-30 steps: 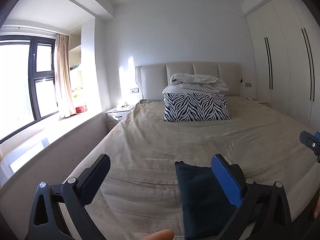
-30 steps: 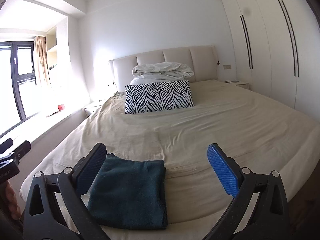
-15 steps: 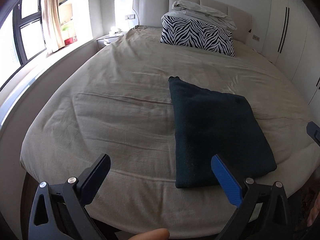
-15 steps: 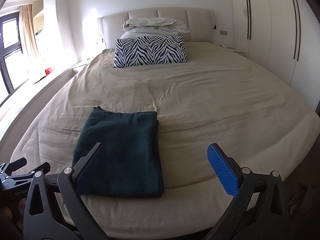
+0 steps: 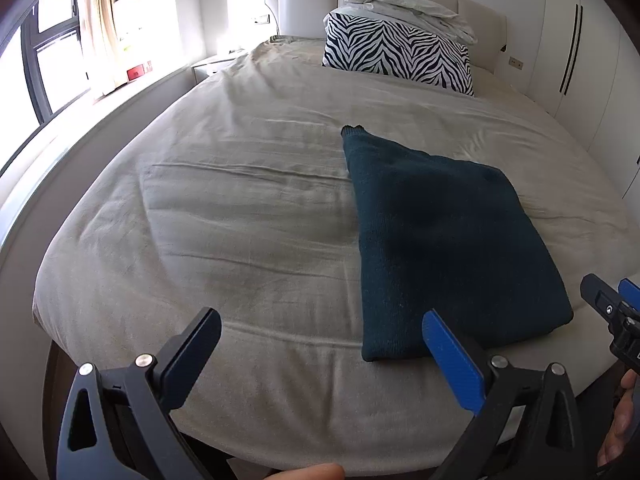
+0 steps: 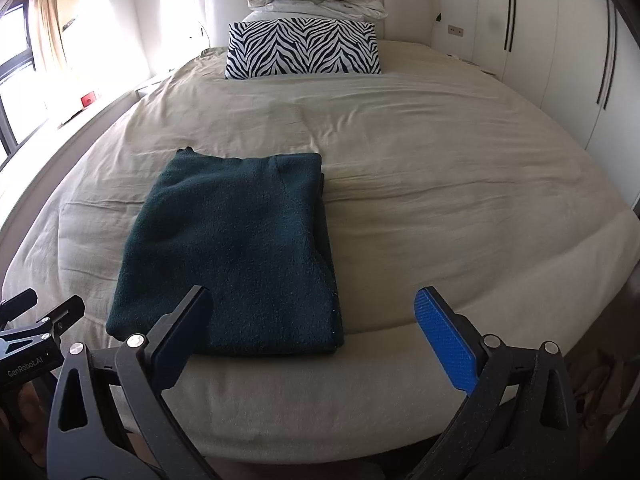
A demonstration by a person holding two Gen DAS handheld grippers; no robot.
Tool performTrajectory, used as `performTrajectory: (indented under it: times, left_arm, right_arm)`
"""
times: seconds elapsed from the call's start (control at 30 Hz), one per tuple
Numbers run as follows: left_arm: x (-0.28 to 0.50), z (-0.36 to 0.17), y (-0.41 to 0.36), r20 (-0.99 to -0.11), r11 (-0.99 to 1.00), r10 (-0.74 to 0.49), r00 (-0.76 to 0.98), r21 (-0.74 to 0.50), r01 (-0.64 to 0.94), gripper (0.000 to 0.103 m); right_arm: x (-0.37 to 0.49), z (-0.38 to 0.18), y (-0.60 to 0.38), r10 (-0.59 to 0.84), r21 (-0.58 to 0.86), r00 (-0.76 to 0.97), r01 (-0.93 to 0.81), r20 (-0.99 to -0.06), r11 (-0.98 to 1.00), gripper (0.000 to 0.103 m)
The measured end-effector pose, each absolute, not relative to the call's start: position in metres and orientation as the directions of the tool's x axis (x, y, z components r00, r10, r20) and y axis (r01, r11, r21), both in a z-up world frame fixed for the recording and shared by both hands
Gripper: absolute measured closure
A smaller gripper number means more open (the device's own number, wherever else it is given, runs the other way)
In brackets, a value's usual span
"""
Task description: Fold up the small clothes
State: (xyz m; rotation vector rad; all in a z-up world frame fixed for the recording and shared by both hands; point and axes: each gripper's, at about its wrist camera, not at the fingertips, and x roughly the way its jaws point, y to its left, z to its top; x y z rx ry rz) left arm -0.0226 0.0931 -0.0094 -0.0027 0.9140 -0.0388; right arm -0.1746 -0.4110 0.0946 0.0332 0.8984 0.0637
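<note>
A dark teal knitted garment lies folded into a flat rectangle near the foot edge of the beige bed. It also shows in the right wrist view. My left gripper is open and empty, above the bed's foot edge, left of the garment's near corner. My right gripper is open and empty, above the foot edge, by the garment's near right corner. The right gripper's tip shows at the right edge of the left wrist view. The left gripper shows at the left edge of the right wrist view.
A zebra-print pillow and a bundled white duvet sit at the headboard. White wardrobes line the right wall. A window with a curtain and a sill runs along the left. A bedside table stands left of the headboard.
Both grippers have tilted down and risen over the bed's foot, so the folded garment now shows in full. The jaws have stayed open. The garment has not moved.
</note>
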Motion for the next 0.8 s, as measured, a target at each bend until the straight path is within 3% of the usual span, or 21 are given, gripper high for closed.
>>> performTrajectory:
  times: [0.8]
  left_arm:
    - [-0.021, -0.014, 0.094, -0.800, 0.999, -0.038, 0.599, -0.025, 0.030, 0.000]
  right_arm:
    - [-0.165, 0.079, -0.406, 0.066, 0.049, 0.576, -0.044, -0.815, 0.998, 0.000]
